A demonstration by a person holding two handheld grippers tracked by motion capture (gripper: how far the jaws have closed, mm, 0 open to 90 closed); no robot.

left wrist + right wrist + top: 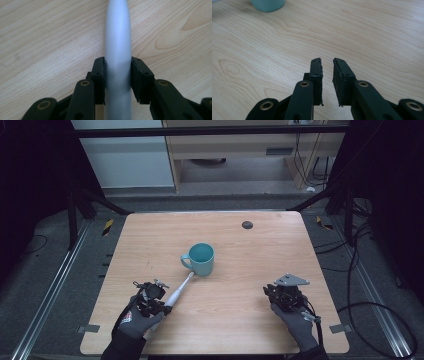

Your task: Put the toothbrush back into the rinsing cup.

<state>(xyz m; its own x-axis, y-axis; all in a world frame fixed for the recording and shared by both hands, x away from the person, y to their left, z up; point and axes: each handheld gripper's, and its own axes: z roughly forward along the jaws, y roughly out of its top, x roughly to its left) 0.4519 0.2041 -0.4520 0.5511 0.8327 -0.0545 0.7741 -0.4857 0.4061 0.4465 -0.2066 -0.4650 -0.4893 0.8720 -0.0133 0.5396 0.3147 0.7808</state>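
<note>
A long white brush-like tool [181, 290] lies slanted on the wooden table [235, 320], its thin head end reaching the foot of a teal mug [202, 258]. My left gripper [166, 307] is shut on the tool's thick handle [118, 32]; in the left gripper view both pads press its sides. The mug stands upright near the table's middle with its handle to the left. At the front right, my right gripper [270, 293] rests low over bare wood. Its jaws [327, 61] stand a narrow gap apart with nothing between them. The mug's base [268, 4] sits far ahead of them, to the left.
A small black round spot [247, 225] sits near the table's far edge. Bare wood lies between the two grippers and behind the mug. Dark frame posts and cables [360, 270] surround the table on the floor.
</note>
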